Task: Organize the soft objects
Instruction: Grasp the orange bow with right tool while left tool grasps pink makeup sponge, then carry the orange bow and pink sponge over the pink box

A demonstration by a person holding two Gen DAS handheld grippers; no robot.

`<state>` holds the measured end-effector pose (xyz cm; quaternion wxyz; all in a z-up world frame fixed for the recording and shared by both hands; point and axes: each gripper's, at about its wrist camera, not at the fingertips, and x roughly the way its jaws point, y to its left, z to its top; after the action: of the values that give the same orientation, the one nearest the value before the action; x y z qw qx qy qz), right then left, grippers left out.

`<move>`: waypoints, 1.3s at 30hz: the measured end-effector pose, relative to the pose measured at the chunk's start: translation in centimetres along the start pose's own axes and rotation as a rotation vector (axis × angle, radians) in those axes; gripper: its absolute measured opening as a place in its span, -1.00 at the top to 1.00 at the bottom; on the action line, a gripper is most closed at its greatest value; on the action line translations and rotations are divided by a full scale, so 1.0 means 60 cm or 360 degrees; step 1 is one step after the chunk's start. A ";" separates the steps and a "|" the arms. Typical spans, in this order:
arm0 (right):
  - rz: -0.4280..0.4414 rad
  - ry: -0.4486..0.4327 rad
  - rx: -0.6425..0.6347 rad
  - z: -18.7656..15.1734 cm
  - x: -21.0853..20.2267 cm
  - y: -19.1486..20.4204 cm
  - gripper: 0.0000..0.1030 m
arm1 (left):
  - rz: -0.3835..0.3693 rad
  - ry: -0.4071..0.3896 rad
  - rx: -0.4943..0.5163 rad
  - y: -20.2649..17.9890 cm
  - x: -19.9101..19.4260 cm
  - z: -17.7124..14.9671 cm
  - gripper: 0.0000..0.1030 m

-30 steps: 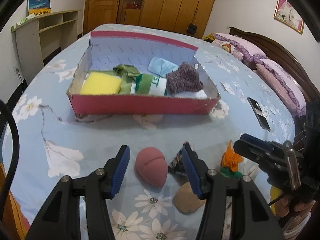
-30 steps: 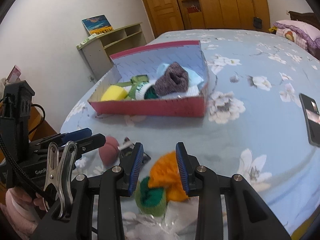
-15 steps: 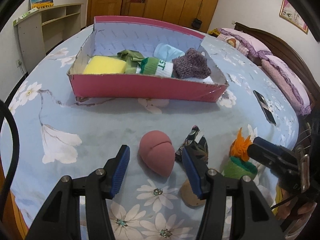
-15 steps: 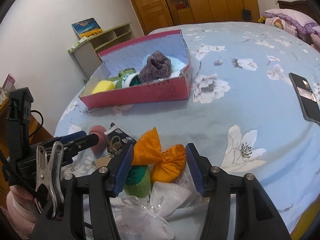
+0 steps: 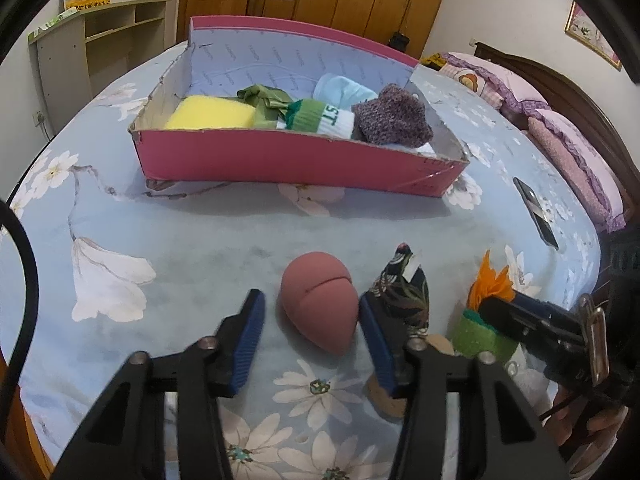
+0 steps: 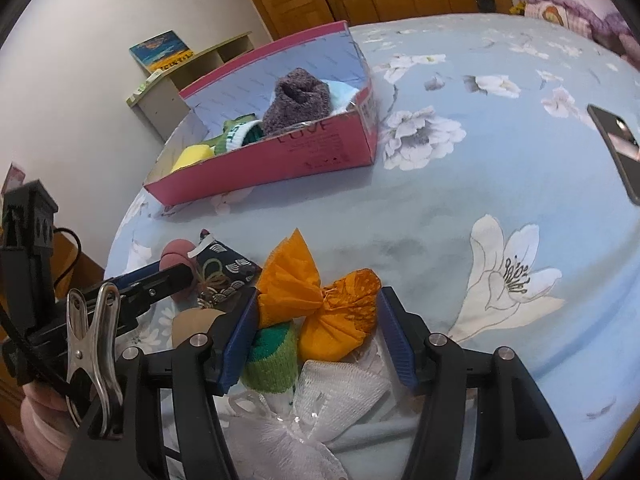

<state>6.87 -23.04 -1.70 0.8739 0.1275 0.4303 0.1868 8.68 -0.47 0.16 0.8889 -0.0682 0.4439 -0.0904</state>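
A pink box [image 5: 280, 164] on the bed holds a yellow sponge [image 5: 212, 118], green cloth, a green-white sock [image 5: 324, 116] and a purple knit sock [image 5: 394, 120]. My left gripper [image 5: 312, 320] is open around a pink egg-shaped sponge [image 5: 320, 308] on the sheet; its pads are apart from it. A dark patterned pouch [image 5: 406, 292] lies just to the right. My right gripper [image 6: 318, 320] is open around an orange cloth bundle [image 6: 320, 300], with a green sock roll [image 6: 274, 364] and a white mesh pouf [image 6: 320, 400] below it.
A black phone [image 5: 536, 212] lies on the flowered sheet at the right. A tan round pad [image 5: 386, 396] sits under my left gripper's right finger. Pillows and a headboard are at the far right, a shelf at the far left.
My left gripper has moved forward, so the pink sponge now sits between its fingers. My right gripper has opened wider and dropped around the orange bundle. The box looks closer.
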 end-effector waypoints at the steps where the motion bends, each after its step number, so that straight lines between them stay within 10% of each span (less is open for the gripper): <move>1: 0.0010 0.0004 0.0019 0.000 0.002 -0.002 -0.17 | -0.0018 0.0004 0.0003 -0.001 0.001 -0.001 0.19; 16: -0.0149 0.0055 0.0116 0.009 0.027 0.003 -0.39 | -0.0061 -0.0057 0.0015 -0.001 -0.022 -0.013 0.25; 39: -0.0062 -0.0220 0.0006 0.031 -0.047 0.041 0.03 | -0.0080 -0.0160 -0.0028 0.014 -0.064 -0.008 0.25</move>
<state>6.24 -22.19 2.35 0.9047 0.1333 0.3717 0.1598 6.13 1.16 2.72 0.9069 -0.0914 0.3977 -0.1053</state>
